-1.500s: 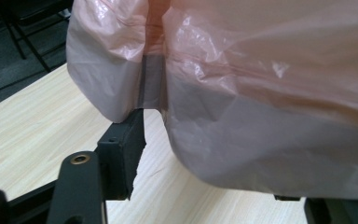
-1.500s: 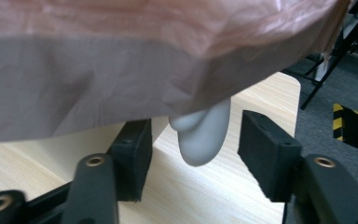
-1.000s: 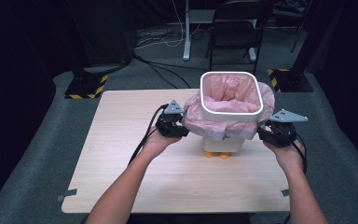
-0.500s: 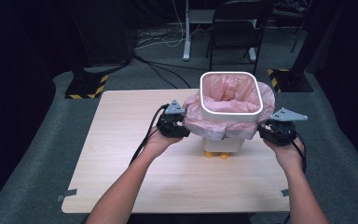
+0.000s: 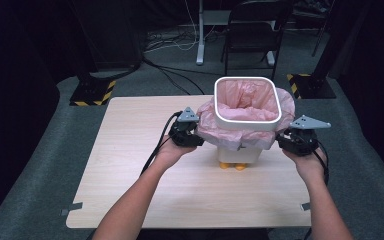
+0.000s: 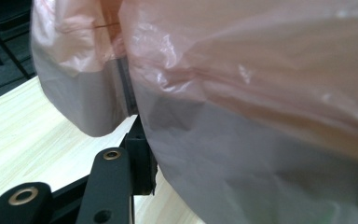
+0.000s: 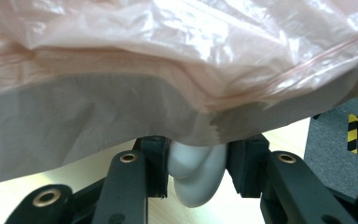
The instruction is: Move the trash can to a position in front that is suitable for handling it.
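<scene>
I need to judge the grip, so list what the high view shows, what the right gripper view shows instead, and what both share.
High view: the bin's white rim, yellow feet, left hand, right hand. Right gripper view: the right gripper, jaws just closing, clamps a white rounded lug under the overhang. Shared: pink bag liner, wooden table.
</scene>
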{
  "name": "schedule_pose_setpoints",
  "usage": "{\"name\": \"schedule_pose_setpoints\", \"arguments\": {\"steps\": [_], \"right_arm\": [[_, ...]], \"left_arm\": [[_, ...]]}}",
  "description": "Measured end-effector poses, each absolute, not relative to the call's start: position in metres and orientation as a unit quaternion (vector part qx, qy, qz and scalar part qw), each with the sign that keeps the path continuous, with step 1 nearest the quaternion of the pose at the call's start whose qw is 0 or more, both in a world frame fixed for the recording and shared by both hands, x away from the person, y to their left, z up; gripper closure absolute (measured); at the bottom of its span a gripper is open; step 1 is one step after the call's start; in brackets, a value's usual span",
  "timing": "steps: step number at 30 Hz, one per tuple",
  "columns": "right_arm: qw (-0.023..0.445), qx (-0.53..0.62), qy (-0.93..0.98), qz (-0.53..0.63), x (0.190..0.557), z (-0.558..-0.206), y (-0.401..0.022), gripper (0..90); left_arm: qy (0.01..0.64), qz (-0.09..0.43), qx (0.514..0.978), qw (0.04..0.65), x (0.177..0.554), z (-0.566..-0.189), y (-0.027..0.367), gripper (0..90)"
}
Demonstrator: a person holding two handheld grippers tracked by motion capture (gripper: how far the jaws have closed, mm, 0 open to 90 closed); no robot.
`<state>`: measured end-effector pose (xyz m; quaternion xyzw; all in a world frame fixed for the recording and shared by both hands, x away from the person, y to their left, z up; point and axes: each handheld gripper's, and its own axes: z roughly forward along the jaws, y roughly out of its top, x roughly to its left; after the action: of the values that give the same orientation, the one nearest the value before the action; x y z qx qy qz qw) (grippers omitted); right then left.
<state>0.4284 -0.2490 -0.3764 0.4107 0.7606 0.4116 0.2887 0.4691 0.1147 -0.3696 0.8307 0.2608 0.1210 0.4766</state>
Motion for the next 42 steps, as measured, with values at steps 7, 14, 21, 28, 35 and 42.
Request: {"name": "schedule_pose_setpoints", "arguments": {"steps": [7, 14, 21, 28, 35, 42], "right_arm": [[0.291, 0.408, 0.759, 0.416, 0.425, -0.377, -0.248, 63.2], [0.293, 0.401, 0.758, 0.422, 0.422, -0.377, -0.246, 63.4], [0.292, 0.396, 0.757, 0.429, 0.419, -0.376, -0.242, 63.6], [0.298, 0.389, 0.758, 0.431, 0.415, -0.373, -0.234, 63.8], [0.299, 0.383, 0.759, 0.434, 0.412, -0.371, -0.227, 63.8], [0.299, 0.375, 0.759, 0.439, 0.409, -0.367, -0.220, 63.8]], "left_arm": [[0.256, 0.124, 0.833, 0.475, 0.469, -0.369, 0.116, 54.9], [0.254, 0.124, 0.834, 0.474, 0.470, -0.368, 0.119, 54.9], [0.248, 0.133, 0.834, 0.474, 0.467, -0.364, 0.126, 54.9], [0.246, 0.136, 0.833, 0.477, 0.463, -0.360, 0.134, 54.9], [0.241, 0.139, 0.833, 0.478, 0.458, -0.356, 0.142, 54.8], [0.240, 0.135, 0.832, 0.483, 0.457, -0.355, 0.152, 54.8]]}}
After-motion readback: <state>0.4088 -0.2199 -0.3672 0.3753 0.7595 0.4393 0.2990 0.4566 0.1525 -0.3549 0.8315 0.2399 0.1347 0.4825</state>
